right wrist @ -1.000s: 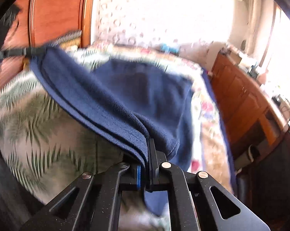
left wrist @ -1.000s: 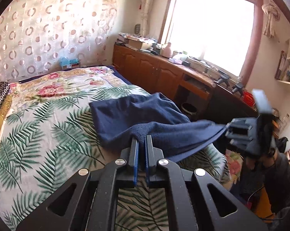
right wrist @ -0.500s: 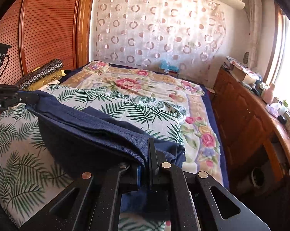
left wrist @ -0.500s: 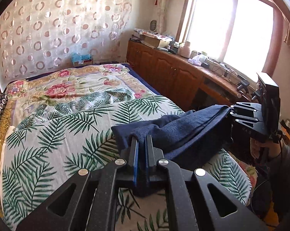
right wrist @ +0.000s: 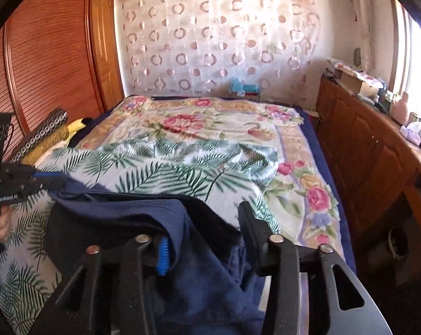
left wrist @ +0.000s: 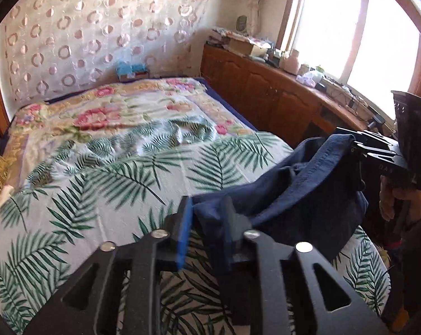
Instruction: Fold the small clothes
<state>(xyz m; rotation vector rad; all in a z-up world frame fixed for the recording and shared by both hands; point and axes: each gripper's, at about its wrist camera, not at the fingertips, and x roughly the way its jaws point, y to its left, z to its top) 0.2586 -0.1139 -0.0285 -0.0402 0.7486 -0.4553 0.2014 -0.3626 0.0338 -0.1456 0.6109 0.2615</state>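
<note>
A dark blue garment (left wrist: 302, 195) hangs bunched between the two grippers at the near right corner of the bed. In the left wrist view my left gripper (left wrist: 207, 209) has its jaws apart, with a fold of the cloth lying loosely between them. In the right wrist view my right gripper (right wrist: 204, 223) has its jaws wide apart, and the garment (right wrist: 199, 273) drapes over and between its fingers. The right gripper (left wrist: 378, 153) also shows in the left wrist view at the cloth's far end. The left gripper (right wrist: 23, 181) shows at the left edge of the right wrist view.
The bed (left wrist: 98, 167) carries a palm-leaf sheet over a floral blanket (right wrist: 204, 120). A wooden cabinet (left wrist: 266, 89) with clutter on top runs along the window side. A wooden wardrobe (right wrist: 48, 64) and rolled pillows (right wrist: 42, 134) stand to the left.
Both grippers were shut on the garment and have opened. The garment, held stretched half a second ago, now sags between them near the bed's corner.
</note>
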